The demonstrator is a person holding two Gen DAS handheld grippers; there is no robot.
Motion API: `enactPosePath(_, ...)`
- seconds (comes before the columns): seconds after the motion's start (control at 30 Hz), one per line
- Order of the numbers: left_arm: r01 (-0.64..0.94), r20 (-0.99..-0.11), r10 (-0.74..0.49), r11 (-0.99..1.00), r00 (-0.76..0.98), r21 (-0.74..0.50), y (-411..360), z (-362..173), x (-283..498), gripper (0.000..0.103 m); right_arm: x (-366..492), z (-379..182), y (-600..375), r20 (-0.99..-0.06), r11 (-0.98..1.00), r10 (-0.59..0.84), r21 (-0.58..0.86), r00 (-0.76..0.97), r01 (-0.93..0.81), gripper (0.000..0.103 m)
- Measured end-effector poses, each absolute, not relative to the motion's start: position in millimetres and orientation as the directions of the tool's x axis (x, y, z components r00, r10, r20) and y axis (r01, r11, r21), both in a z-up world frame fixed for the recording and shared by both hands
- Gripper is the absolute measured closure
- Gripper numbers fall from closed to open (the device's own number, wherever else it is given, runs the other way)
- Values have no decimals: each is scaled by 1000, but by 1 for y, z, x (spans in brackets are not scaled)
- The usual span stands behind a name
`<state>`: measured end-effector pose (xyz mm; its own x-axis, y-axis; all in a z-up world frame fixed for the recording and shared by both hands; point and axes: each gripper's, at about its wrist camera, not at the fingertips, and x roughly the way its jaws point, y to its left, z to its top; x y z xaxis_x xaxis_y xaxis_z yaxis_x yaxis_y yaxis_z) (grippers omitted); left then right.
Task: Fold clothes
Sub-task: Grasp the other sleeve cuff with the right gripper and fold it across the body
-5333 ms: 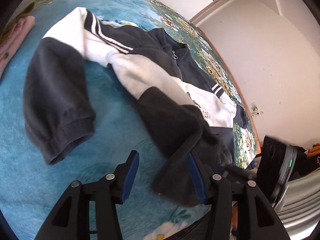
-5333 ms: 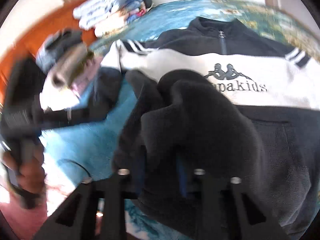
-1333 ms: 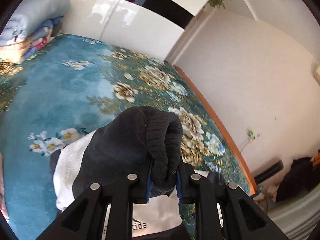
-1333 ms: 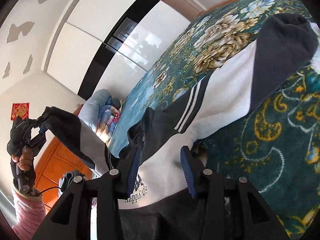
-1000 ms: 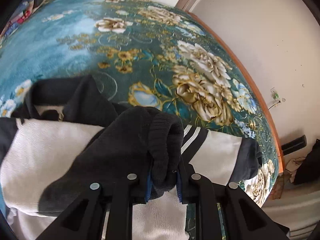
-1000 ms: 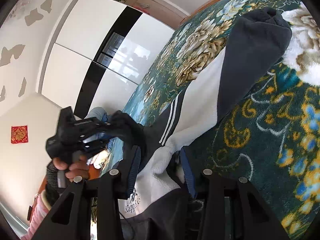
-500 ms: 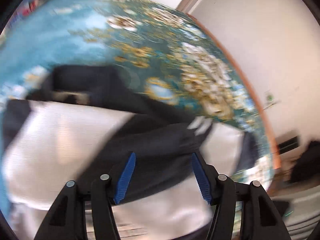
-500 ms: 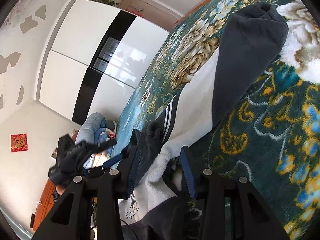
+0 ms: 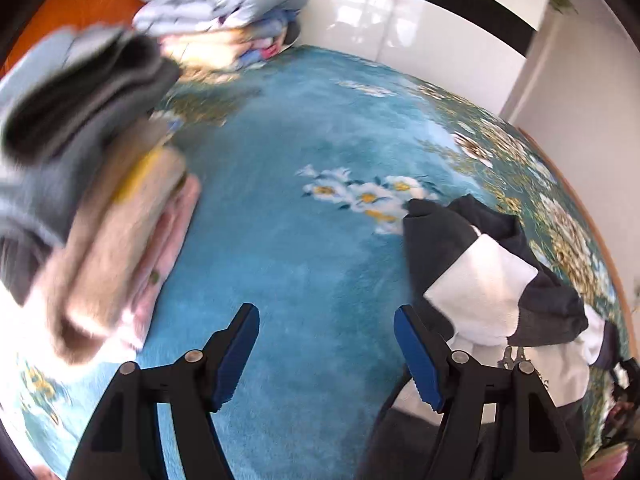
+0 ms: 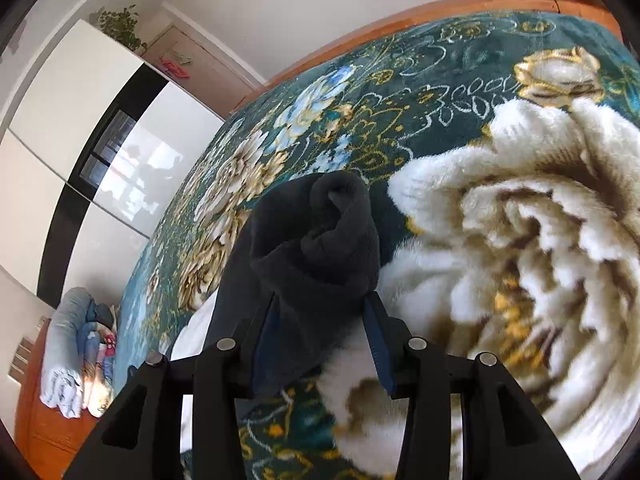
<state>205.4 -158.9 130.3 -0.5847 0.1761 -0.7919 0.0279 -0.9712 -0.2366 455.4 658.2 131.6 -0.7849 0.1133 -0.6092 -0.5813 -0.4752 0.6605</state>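
Left gripper (image 9: 326,350), jaws spread wide and holding nothing, above a broad bare stretch of teal floral blanket (image 9: 288,240) running to the white wardrobe (image 9: 400,20); sweatshirt (image 9: 492,280) (black and white) lies bunched at the right, just beside the right-hand finger; blurred stack of folded clothes (image 9: 100,200) borders the open area on the left, folded bedding (image 9: 220,12) beyond; right gripper (image 10: 320,344) closed on the dark sleeve cuff (image 10: 320,240), the sleeve's long axis running forward from the jaws, cuff opening pointing away toward the wooden bed edge (image 10: 400,28).
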Motion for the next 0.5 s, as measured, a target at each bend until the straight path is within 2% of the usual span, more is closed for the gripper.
enactPosePath(0.07,26,-797,185,-969,-574,-244,-162,124,208,29,449,125,669,-589,-426,96,704,-802,-568,59)
enactPosePath(0.23,-19,-791,205,-971,-576,-238,-152,121,210,29,431,143,681,-593,-425,127,691,-795,-584,59)
enactPosePath(0.43,-69,-792,231,-970,-565,-234,-138,122,211,29,429,130,701,-621,-368,108,701,-777,-611,59)
enactPosePath(0.47,-73,-792,234,-969,-564,-235,-136,122,211,29,425,128,700,-639,-386,95,683,-763,-620,59)
enactPosePath(0.5,-76,-792,238,-969,-563,-237,-134,122,211,29,422,130,698,-651,-416,102,659,-752,-627,68)
